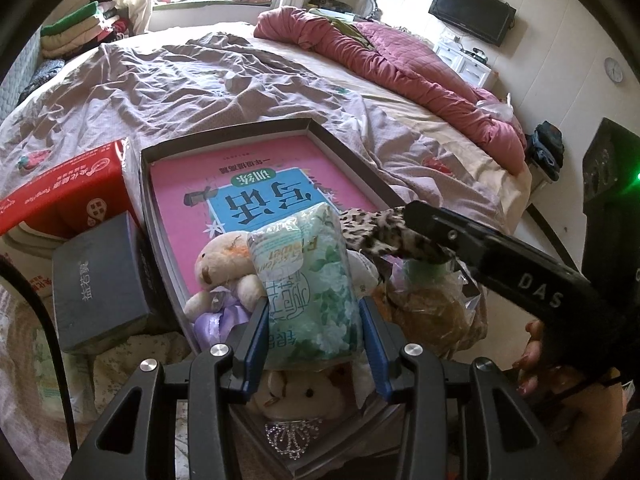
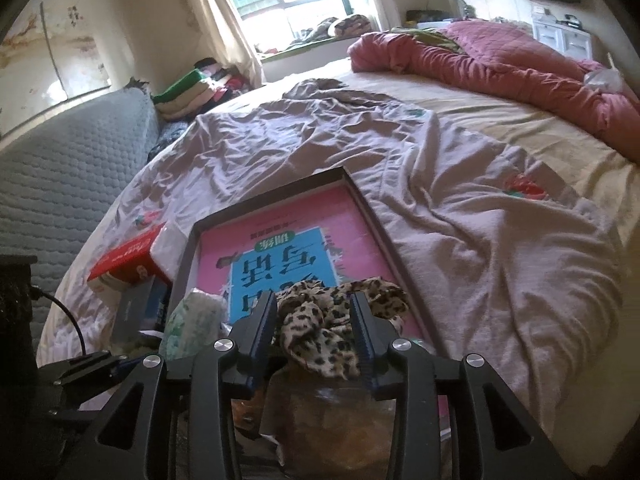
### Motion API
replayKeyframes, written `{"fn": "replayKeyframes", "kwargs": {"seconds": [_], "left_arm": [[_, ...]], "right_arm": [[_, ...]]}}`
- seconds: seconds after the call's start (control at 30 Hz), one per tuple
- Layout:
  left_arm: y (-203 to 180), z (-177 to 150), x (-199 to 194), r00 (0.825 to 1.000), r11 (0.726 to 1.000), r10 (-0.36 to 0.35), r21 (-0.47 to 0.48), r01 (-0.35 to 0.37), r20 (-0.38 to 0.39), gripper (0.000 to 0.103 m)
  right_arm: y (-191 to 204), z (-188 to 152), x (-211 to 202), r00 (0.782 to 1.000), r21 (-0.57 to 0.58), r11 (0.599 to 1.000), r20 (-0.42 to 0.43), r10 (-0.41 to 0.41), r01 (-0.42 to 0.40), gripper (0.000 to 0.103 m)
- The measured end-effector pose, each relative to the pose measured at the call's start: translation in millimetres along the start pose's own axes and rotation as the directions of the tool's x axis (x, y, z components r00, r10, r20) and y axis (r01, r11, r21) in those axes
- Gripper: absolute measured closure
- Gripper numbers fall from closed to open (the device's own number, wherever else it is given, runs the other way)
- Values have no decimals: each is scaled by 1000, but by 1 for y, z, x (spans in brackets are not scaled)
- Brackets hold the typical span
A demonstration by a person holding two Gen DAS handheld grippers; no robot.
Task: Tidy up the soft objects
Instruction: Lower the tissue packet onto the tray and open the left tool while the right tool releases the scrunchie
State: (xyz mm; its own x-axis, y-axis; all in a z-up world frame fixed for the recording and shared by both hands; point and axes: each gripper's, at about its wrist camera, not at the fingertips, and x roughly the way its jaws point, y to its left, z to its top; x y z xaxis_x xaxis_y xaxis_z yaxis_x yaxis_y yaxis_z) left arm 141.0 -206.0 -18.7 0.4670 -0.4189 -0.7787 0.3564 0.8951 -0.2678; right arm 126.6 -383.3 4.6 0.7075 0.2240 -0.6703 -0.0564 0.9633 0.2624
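1. Right now the left gripper (image 1: 314, 322) has its jaws closed on a soft green floral packet (image 1: 308, 276), held upright over the near end of the shallow tray (image 1: 344, 148) on the bed (image 1: 168, 88).
2. Meanwhile the right gripper (image 2: 314, 334) pinches a leopard-print cloth (image 2: 320, 332), bunched between its jaws just above a crinkly bag (image 2: 340, 412) at the tray's near edge.
3. A cream teddy bear (image 1: 222, 264) lies in the tray, touching the packet's left side; a second bear (image 1: 304, 394) sits below the left gripper.
4. I judge the step to be setting both soft things into the tray, on the pink book (image 1: 256, 184) that lines it.
5. To do it well, carry the packet forward past the bear before lowering, so nothing gets crushed.
6. Keep the cloth gathered; loose ends could drape over the rim.
7. Release only once each item rests flat, and keep the two grippers apart, since they work close together.
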Motion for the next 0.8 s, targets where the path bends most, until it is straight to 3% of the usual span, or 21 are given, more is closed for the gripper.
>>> {"fn": "replayKeyframes", "kwargs": {"seconds": [0.37, 0.63, 0.8], "left_arm": [[-3, 0, -3, 1000, 1000, 20, 11, -20, 8, 58], [2, 0, -5, 1000, 1000, -5, -22, 6, 17, 56], [5, 2, -11, 999, 999, -12, -32, 13, 38, 48]], "right_arm": [[1, -2, -5, 1000, 5, 1000, -3, -2, 2, 57], [-3, -5, -13, 1000, 27, 1000, 4, -2, 2, 57], [-3, -6, -18, 1000, 27, 1000, 9, -5, 5, 57]]}}
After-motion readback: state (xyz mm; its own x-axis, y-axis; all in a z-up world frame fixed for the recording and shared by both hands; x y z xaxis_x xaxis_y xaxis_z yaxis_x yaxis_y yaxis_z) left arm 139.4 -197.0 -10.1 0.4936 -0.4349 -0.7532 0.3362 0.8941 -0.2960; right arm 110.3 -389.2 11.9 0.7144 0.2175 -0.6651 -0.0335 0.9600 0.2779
